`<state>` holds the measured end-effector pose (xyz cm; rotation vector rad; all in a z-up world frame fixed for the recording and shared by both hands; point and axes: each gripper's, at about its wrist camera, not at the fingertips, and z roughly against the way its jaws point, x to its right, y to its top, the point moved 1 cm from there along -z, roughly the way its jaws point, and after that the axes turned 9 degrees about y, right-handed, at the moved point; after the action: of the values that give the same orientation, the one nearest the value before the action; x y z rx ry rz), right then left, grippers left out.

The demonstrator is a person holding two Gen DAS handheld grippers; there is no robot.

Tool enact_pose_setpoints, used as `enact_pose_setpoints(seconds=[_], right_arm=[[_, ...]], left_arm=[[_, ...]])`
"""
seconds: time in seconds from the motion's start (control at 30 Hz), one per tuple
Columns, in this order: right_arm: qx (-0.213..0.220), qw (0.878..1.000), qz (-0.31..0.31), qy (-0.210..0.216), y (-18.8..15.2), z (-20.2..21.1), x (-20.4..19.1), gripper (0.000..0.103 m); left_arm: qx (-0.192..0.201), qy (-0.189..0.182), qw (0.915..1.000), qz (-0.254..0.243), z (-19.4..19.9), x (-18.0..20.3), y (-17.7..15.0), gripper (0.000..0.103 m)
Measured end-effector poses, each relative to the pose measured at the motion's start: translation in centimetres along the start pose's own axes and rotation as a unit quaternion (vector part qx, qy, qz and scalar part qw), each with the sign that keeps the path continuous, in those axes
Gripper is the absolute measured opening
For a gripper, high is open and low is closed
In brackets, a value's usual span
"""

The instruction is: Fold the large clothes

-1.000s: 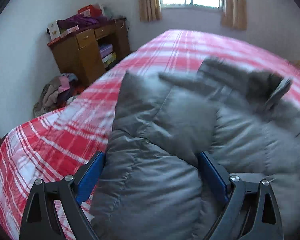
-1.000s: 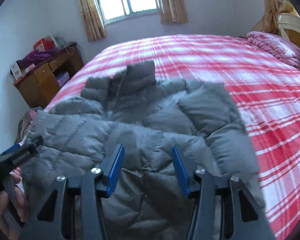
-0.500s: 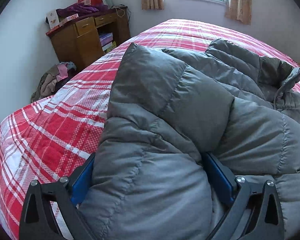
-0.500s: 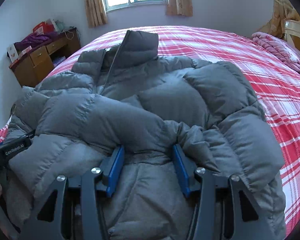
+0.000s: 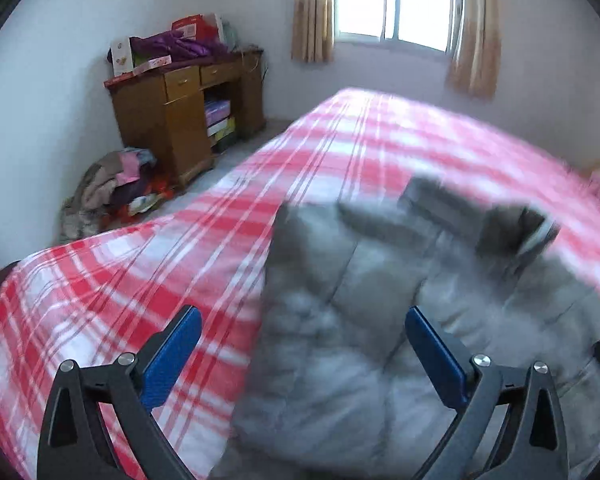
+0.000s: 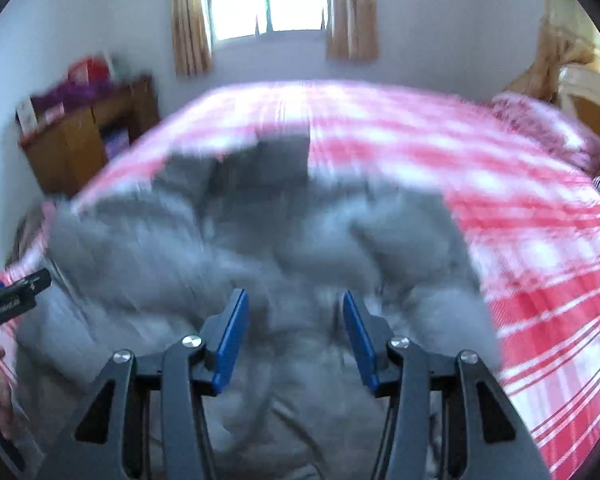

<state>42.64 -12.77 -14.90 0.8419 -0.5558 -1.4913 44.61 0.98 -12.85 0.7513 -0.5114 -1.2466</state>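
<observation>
A grey puffer jacket (image 5: 380,320) lies on the red and white plaid bed (image 5: 180,240), blurred by motion. My left gripper (image 5: 302,350) is open, its jaws wide apart, over the jacket's left edge, holding nothing. In the right wrist view the jacket (image 6: 260,248) spreads below my right gripper (image 6: 294,330), whose blue pads (image 6: 230,340) stand apart above the fabric, open. The left gripper also shows at the left edge of the right wrist view (image 6: 12,300).
A wooden desk (image 5: 184,120) with boxes and clothes stands by the left wall, with a heap of clothes (image 5: 108,196) on the floor. A window with curtains (image 5: 392,4) is at the back. A pink pillow (image 6: 540,128) and headboard (image 6: 584,92) are at the right.
Both grippers have let go of the jacket and pulled back and up. The jacket has dropped flatter onto the bed. The left jaws have opened wider.
</observation>
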Motion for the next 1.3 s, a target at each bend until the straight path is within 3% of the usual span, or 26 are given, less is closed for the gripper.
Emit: enact_pose_setpoints(seconds=[0.17,0.33,0.43,0.57,1.3], right_arm=[[-0.005,0.999,0.003,0.048,2.3,-2.3,-3.4,0.052],[-0.055,0.997,0.011,0.050,0.7,-7.5,-3.9,0.052],[-0.064,0.997,0.022,0.049,-0.8,-8.8,-3.7,0.052],[-0.067,0.996,0.027,0.053,-1.3,-9.2,-3.7,0.052],[-0.077,0.996,0.036,0.040,-1.6,-10.1,-4.0,0.053]], left_arm=[[-0.001,0.025,0.9996,-0.010,-3.9,2.3,2.0,0.102],[-0.058,0.058,0.9961,-0.035,-9.9,3.0,0.1,0.102],[-0.071,0.050,0.9956,-0.037,-11.5,3.0,-1.2,0.102],[-0.087,0.041,0.9951,-0.023,-12.2,2.9,-1.4,0.102],[-0.080,0.054,0.9948,-0.034,-12.1,3.4,-1.9,0.102]])
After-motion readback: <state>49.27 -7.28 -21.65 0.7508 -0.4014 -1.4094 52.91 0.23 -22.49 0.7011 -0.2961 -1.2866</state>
